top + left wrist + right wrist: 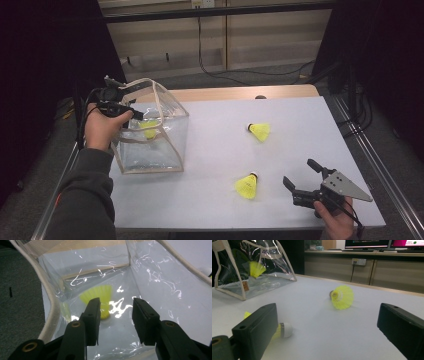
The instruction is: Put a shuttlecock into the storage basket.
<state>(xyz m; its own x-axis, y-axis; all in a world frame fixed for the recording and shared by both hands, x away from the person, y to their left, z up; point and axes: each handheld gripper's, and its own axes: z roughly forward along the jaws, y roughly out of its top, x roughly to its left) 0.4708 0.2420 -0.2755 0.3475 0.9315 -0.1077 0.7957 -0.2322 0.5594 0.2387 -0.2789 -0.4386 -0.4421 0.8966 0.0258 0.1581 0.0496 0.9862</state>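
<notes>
Shuttlecock [99,300] lies inside the clear bag [160,277], beyond the left gripper's [115,315] parted jaws.

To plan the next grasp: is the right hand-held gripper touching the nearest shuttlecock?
Apart. The high view shows white table between the right hand-held gripper and the shuttlecock.

Bag [165,145]: clear glossy plastic film, creased, bright glare streaks; cream woven cloth trim along edges.
Shuttlecocks, lower centre [247,186], centre right [260,131], one in bag [100,300]: yellow plastic mesh skirts, semi-matt; near one has smooth white cap.
Table [280,115]: pale matt smooth top, wood strip at far edge.
Left gripper [116,320], right gripper [300,180]: matt black plastic, brass-coloured rivets; right one carries matt grey metal plate.
</notes>
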